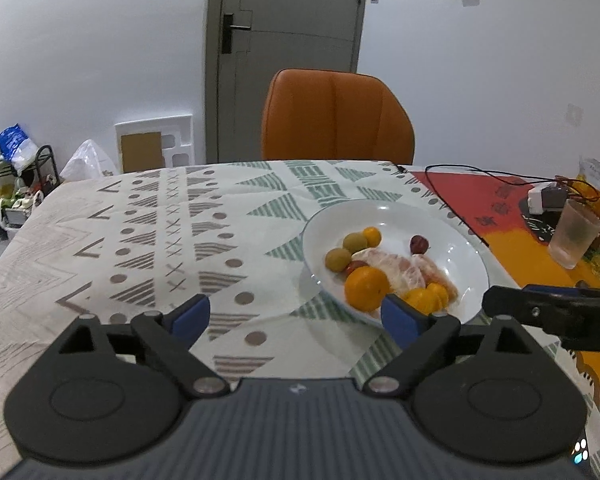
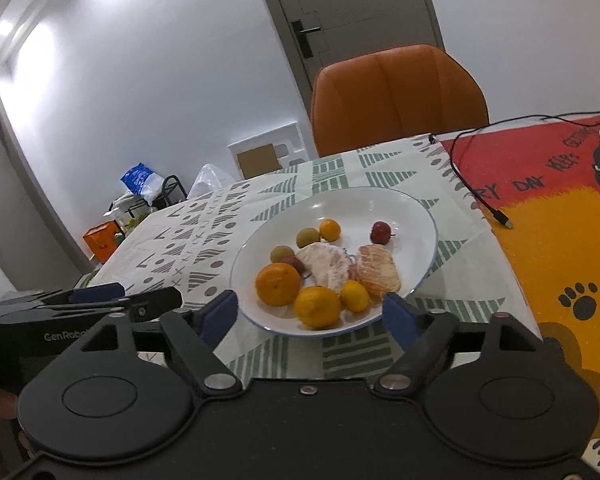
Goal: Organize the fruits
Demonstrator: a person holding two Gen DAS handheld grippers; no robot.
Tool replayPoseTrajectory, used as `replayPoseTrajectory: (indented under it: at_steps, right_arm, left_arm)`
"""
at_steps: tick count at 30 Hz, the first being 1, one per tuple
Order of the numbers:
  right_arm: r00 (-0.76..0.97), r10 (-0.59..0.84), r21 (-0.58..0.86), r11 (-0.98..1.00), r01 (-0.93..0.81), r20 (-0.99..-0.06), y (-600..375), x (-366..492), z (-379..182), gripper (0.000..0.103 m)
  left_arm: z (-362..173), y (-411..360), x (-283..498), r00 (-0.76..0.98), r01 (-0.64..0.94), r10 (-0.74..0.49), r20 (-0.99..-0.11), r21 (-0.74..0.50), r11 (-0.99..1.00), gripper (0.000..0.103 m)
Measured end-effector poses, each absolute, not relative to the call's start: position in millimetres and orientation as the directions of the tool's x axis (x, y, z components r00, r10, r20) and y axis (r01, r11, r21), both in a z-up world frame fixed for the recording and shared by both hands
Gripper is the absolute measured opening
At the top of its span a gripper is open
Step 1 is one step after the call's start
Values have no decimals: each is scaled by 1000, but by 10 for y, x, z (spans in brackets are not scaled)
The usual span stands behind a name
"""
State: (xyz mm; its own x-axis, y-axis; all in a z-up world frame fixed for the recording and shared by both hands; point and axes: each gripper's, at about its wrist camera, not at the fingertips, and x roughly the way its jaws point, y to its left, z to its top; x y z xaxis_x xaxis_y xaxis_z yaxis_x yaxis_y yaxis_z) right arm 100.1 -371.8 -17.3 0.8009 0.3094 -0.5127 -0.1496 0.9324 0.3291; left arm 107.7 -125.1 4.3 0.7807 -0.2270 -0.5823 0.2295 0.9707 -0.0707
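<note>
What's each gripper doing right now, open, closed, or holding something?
Left gripper: open, holding nothing, short of the white plate.
Right gripper: open, holding nothing, the plate's near rim between its fingers.

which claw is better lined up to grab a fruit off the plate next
Probably the right claw: it is open and faces the white plate head-on, with the oranges just ahead between its fingers. The left claw, also open, points mostly at bare tablecloth, with the plate off to its right.

i saw an orange chair [image 1: 337, 116] behind the patterned tablecloth [image 1: 148, 236], with a grey door [image 1: 284, 40] beyond it. a frosted cup [image 1: 574, 234] stood on the red and yellow mat [image 2: 572, 240], where a black cable [image 2: 476, 184] trailed.
</note>
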Motion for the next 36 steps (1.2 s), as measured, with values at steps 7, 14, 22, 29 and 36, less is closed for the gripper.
replayPoseTrajectory:
  at_steps: [7,14,22,29,36]
  right_arm:
    - [805,325,311,932,-185,-497,-3593,875,-55,92]
    - [800,346,297,929,-220,-490,-3461,759,28,103]
    - [782,380,296,919,-260,-494,-3276,621,75,103]
    - [771,405,302,910,-285,-492,-3138,558,101,103]
    - [759,419,297,905,-304,-499,-2991,528,123,103]
  left_arm:
    - [133,-1092,904,798,207,-208,-566,-66,976,95]
    - [208,-919,740,806,166,-161,-570,-43,985,97]
    - [260,-681,571,807,120,-131,-575,-57,991,100]
    - [304,-482,444,808,93,-107,-579,-54,994,103]
    - [319,-310,331,811,63,-79,-579,-49,997,103]
